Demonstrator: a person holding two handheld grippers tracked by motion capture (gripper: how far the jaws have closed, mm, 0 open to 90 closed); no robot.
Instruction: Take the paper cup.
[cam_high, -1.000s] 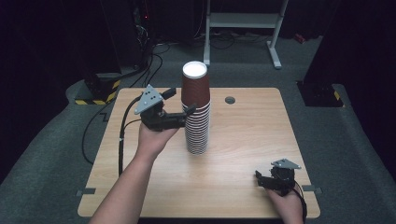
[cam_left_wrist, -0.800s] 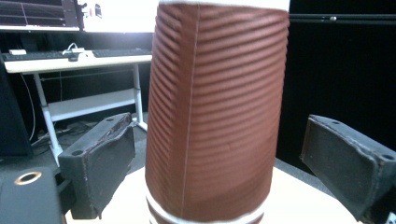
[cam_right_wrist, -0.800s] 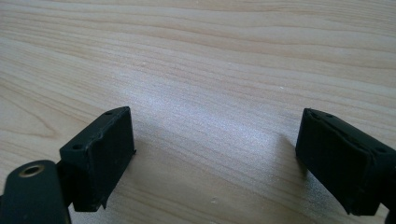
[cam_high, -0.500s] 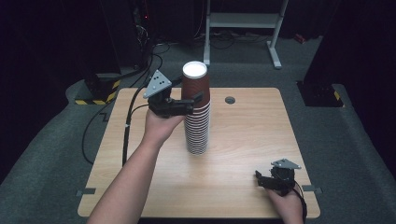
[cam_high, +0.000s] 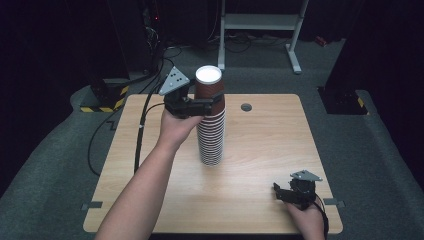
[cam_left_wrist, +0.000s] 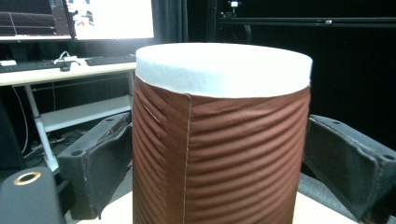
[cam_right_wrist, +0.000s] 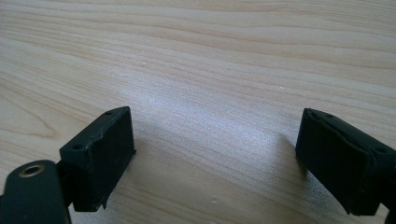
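While you look down from the high view, your left gripper (cam_high: 212, 101) sits at the top of the tall stack of brown paper cups (cam_high: 211, 130) standing at the centre of the wooden table (cam_high: 260, 150), and your right gripper (cam_high: 281, 192) rests low near the lower right edge of the frame, well apart from the stack. Through the left gripper view, the top cup (cam_left_wrist: 219, 140) with its white rim stands between the two black jaws, spread on either side of it, though whether they touch it you cannot tell. Through the right gripper view, your jaws stand wide apart over bare wood grain.
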